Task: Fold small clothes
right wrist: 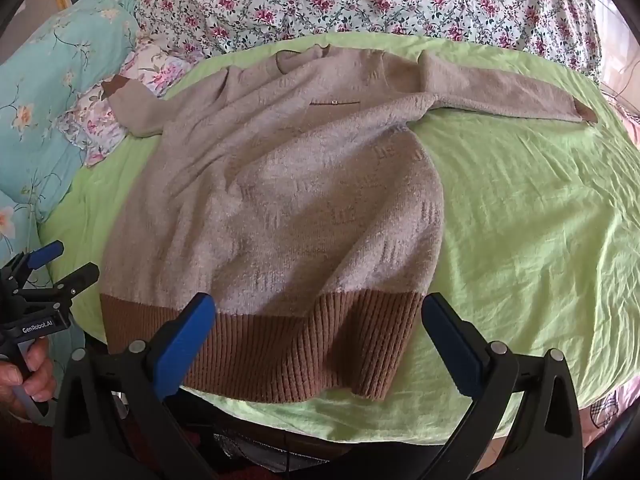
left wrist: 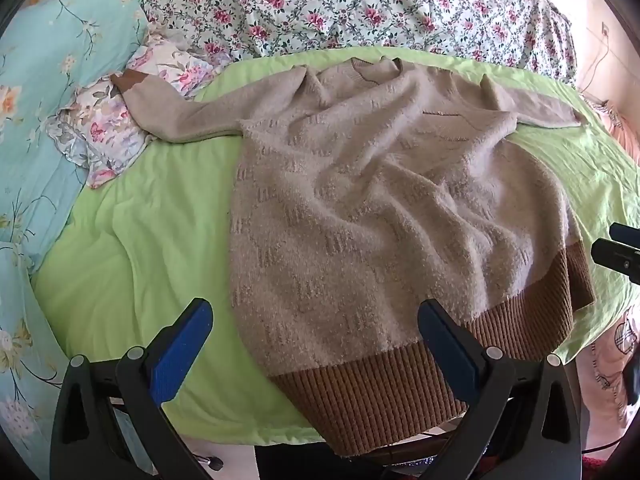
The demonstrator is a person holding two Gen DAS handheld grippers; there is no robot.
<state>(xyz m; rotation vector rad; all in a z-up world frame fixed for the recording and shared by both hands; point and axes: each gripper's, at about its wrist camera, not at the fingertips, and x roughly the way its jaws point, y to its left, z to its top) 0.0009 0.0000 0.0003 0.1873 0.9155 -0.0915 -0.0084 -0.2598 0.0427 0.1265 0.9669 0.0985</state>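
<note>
A beige knit sweater (left wrist: 380, 200) with a brown ribbed hem (left wrist: 380, 392) lies spread face up on a green sheet (left wrist: 132, 248), both sleeves stretched out sideways. It also shows in the right wrist view (right wrist: 280, 200), with its hem (right wrist: 260, 352) at the near edge. My left gripper (left wrist: 316, 344) is open and empty, just above the hem's left end. My right gripper (right wrist: 318, 340) is open and empty over the hem's right part. The left gripper (right wrist: 66, 264) shows at the left edge of the right wrist view, and the right gripper (left wrist: 616, 248) at the right edge of the left wrist view.
A pink-flowered quilt (left wrist: 340, 4) lies heaped behind the sweater. A light blue floral quilt (left wrist: 48, 80) and a small flowered pillow (left wrist: 108, 132) sit at the left, under the left sleeve's cuff. The bed's front edge runs just below the hem.
</note>
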